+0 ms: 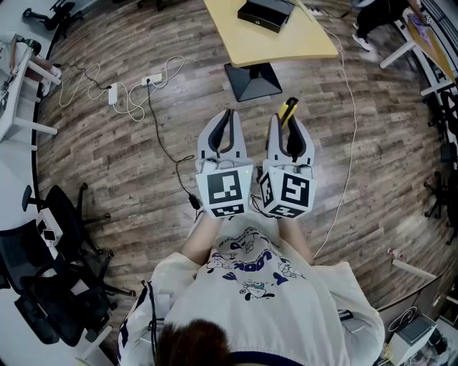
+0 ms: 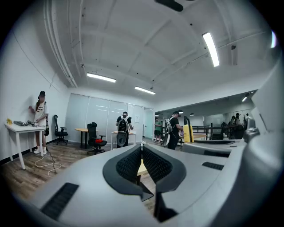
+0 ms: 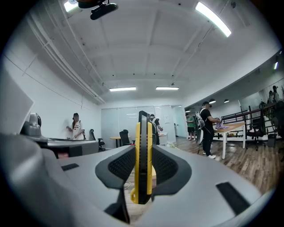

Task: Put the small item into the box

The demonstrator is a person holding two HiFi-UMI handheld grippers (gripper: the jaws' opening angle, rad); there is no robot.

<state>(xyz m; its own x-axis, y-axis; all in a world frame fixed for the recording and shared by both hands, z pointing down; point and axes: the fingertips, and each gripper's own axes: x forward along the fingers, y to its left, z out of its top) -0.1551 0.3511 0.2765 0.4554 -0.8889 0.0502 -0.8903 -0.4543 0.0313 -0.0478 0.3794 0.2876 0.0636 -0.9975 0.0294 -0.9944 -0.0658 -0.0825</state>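
A flat yellow and black small item (image 3: 143,150) stands on edge between the jaws of my right gripper (image 3: 143,166), which is shut on it; its tip sticks out past the jaws. From the head view the same yellow item (image 1: 288,109) pokes out of the right gripper (image 1: 287,123), held over the wooden floor. My left gripper (image 1: 227,118) sits right beside it, shut with nothing in it; its dark pads (image 2: 133,162) nearly touch. A black box (image 1: 266,13) lies on the yellow table (image 1: 286,44) ahead, well beyond both grippers.
The table's dark base (image 1: 252,80) stands just ahead of the grippers. A power strip with white cables (image 1: 150,80) lies on the floor at left, with black office chairs (image 1: 61,286) at lower left. A white cable (image 1: 351,136) runs along the right. Several people (image 2: 122,128) stand in the room.
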